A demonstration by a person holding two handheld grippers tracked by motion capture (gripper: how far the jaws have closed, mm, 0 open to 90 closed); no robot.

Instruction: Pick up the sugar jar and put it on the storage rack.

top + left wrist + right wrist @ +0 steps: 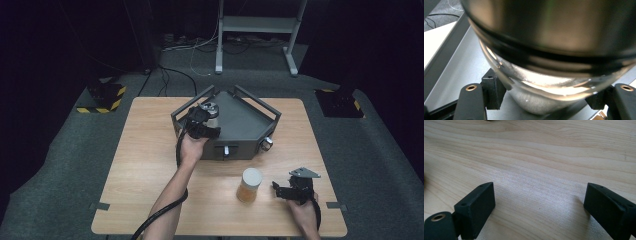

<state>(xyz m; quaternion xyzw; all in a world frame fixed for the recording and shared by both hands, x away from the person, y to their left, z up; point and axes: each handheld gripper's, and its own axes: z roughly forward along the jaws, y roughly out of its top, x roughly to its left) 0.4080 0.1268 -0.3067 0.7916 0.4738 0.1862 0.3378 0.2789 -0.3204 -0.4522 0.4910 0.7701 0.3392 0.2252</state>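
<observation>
At the near right, the right claw (283,192) rests low over the wooden surface (150,165), jaws wide with nothing between them. Just left of it stands a white-lidded jar (249,184). Farther off, the left claw (212,120) grips a clear glass jar (544,82) over the grey tray (245,122), at its left side.

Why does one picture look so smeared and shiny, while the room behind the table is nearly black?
Left gripper view: the clear glass jar with a metal lid, held in the left tongs, sits too close to the lens, so it blurs and shows bright glare. High view: light falls on the pale wooden table while the surroundings stay dark. Right gripper view: sharp wood grain, soft shadows beside the open right tongs.
</observation>
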